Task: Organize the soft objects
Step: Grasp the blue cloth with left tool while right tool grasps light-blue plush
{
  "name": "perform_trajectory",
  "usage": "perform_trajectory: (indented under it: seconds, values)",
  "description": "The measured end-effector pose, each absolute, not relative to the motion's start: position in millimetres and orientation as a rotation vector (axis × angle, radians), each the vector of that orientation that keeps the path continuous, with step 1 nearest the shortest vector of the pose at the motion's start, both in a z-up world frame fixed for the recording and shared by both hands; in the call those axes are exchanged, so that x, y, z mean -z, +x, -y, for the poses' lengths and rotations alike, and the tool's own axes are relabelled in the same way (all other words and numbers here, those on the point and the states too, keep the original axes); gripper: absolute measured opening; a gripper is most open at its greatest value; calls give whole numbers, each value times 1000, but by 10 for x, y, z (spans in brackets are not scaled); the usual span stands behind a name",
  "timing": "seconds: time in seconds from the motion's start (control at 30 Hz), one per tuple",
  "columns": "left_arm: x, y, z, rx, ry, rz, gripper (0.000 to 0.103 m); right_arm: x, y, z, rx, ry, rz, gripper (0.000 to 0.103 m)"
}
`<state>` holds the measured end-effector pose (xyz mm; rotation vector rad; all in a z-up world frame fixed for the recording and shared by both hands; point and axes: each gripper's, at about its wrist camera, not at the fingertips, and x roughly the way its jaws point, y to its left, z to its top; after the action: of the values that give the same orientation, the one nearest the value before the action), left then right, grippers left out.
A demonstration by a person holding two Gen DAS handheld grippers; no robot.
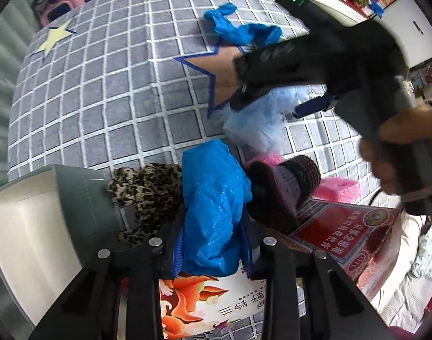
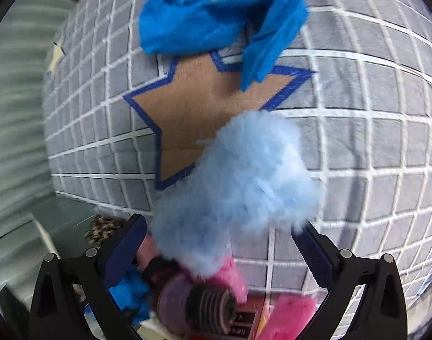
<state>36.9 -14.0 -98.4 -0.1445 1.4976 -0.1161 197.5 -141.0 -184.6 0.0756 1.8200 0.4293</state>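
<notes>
the left gripper (image 1: 213, 243) pointed straight down, its jaws clamped on one crumpled blue plastic shoe cover (image 1: 216, 206), with one leopard-print scrunchie (image 1: 148, 189) touching it on the left. to the right, the right gripper (image 2: 218, 252) stood with jaws apart over one pale blue fluffy pompom (image 2: 244, 175), which lay dead ahead between its fingers, so it was the nearer. one more blue plastic cover (image 2: 216, 22) lay beyond the brown star (image 2: 199, 113).

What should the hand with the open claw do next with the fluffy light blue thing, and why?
Probably squeeze shut. The right gripper is open, its fingers on either side of the fluffy light blue thing, not pinching it yet. The left gripper already pinches the crinkly blue bag, so it is busy. Closing first would likely let the right one lift the fluff.
</notes>
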Motion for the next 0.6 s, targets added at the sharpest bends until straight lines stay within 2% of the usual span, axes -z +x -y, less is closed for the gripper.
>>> perform_trajectory:
  seconds: [0.17, 0.27, 0.3, 0.37, 0.4, 0.47, 0.5, 0.6]
  values:
    - [827, 326, 30, 82, -149, -1476, 35, 1939, 1945, 1247, -396, -51, -1825, 103]
    - [777, 256, 65, 71, -139, -1466, 35, 1923, 1900, 1189, -445, -12, -1831, 100]
    - [755, 242, 78, 68, -134, -1463, 35, 1913, 1881, 1174, -450, -16, -1831, 92]
    - [778, 242, 165, 59, -126, -1458, 35, 1853, 1852, 1149, -460, -57, -1803, 66]
    - [764, 231, 166, 54, -123, -1458, 35, 1823, 1849, 1152, -480, -47, -1794, 44]
    - [744, 215, 179, 48, -118, -1455, 35, 1796, 1858, 1203, -499, 4, -1797, 42]
    - [723, 205, 182, 43, -116, -1450, 35, 1787, 1862, 1234, -502, 17, -1791, 36]
    - [716, 199, 238, 9, -108, -1403, 35, 1689, 1879, 1374, -520, 67, -1755, 35]
